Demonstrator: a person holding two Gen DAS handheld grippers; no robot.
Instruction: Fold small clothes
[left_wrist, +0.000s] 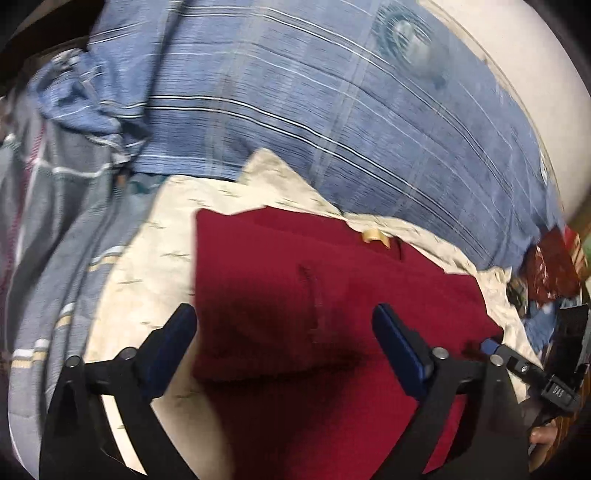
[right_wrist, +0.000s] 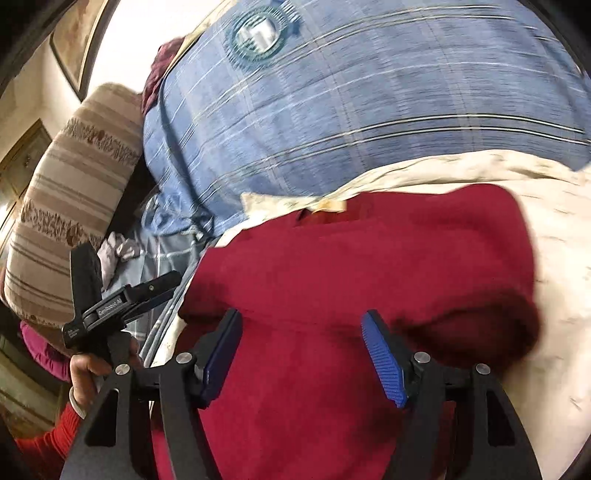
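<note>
**Red garment partly folded, both jaws released above it**

I find the red garment (left_wrist: 295, 295) lying on a cream cloth (left_wrist: 147, 258), which rests on a blue checked bedcover (left_wrist: 332, 110). The garment appears already doubled over at its left edge, with a rounded fold showing in the right wrist view. A small tan label (left_wrist: 375, 236) marks its far edge, near the neck.

I judge the folding to be mid-way: one fold seems made, and a further fold remains. The next move calls for closing on a near corner or edge of the garment, pinching a single layer cleanly, and carrying it toward the label without dragging the cream cloth along.

The left gripper (left_wrist: 284, 317) hovers over the garment's left half, jaws spread wide and holding nothing. The right gripper (right_wrist: 301, 325) points forward over the middle of the garment, jaws likewise released and empty. Both tilt downward toward the bed. Motion blur prevents me from confirming whether either touches the fabric.
</note>
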